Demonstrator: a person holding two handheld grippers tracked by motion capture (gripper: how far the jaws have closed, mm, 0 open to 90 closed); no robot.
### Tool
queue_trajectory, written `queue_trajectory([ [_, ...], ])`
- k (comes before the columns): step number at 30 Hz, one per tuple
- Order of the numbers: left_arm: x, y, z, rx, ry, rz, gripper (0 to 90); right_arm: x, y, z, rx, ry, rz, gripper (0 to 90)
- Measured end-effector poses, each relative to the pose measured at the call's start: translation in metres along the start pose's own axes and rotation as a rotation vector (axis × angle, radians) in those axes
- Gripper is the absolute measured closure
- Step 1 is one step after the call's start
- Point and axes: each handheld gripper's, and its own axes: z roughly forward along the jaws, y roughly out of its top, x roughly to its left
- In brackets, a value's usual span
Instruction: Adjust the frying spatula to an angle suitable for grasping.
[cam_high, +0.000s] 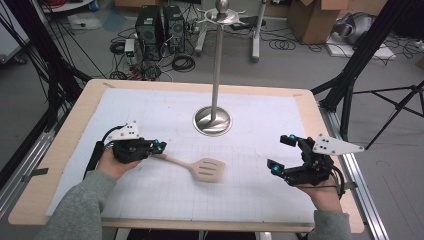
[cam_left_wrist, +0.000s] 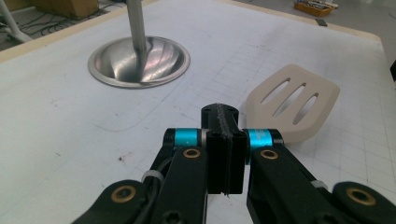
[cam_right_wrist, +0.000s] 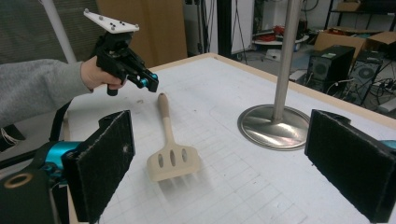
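Cream slotted spatula (cam_high: 200, 168) is lying flat on the worktop (cam_high: 60, 150), its handle end just beyond the left hand-held gripper (cam_high: 159, 146), whose jaws are pressing together on nothing. Right hand-held gripper (cam_high: 282, 154) is waiting wide apart, probably ready to assist near the steel stand (cam_high: 213, 119).

Beige slotted spatula (cam_high: 200, 168), silvery stand (cam_high: 214, 119), white gridded mat (cam_high: 150, 115).
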Motion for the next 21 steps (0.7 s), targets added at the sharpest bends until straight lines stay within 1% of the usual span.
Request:
queue_trajectory([
  [5,0.000,-0.004,0.007,0.013,-0.029,-0.017,89.6,0.001,0.001,0.000,-0.003,0.002,-0.001,7.4],
  [6,0.000,-0.005,0.008,0.010,-0.031,-0.026,89.6,0.001,0.001,0.000,-0.003,0.002,-0.001,7.4],
  [7,0.000,-0.005,0.009,0.013,-0.029,-0.024,89.6,0.001,0.000,0.000,-0.004,0.001,-0.002,7.4],
  [8,0.000,-0.005,0.011,0.008,-0.035,-0.037,89.5,0.001,0.000,0.000,-0.002,0.002,-0.001,7.4],
  [9,0.000,-0.006,0.012,0.004,-0.044,-0.041,89.5,0.001,0.000,0.000,-0.002,0.002,-0.001,7.4],
  [11,-0.002,-0.006,0.016,0.013,-0.042,-0.027,89.6,0.000,0.000,0.000,0.010,-0.004,0.008,7.4],
  [14,-0.002,-0.007,0.023,0.030,-0.040,-0.028,89.6,0.000,-0.001,0.000,0.006,0.002,0.006,7.4],
  [15,-0.002,-0.008,0.025,0.037,-0.045,-0.026,89.6,0.001,0.000,0.000,0.002,0.002,0.010,7.4],
  [18,-0.003,-0.008,0.030,0.045,-0.044,-0.025,89.5,0.001,0.000,0.000,0.000,0.002,0.009,7.4],
  [20,-0.005,-0.008,0.032,0.055,-0.034,-0.012,89.6,0.001,0.000,0.001,0.002,-0.003,0.004,7.4],
  [21,-0.004,-0.008,0.033,0.055,-0.029,-0.019,89.6,0.001,0.000,0.001,0.008,-0.004,0.004,7.4],
])
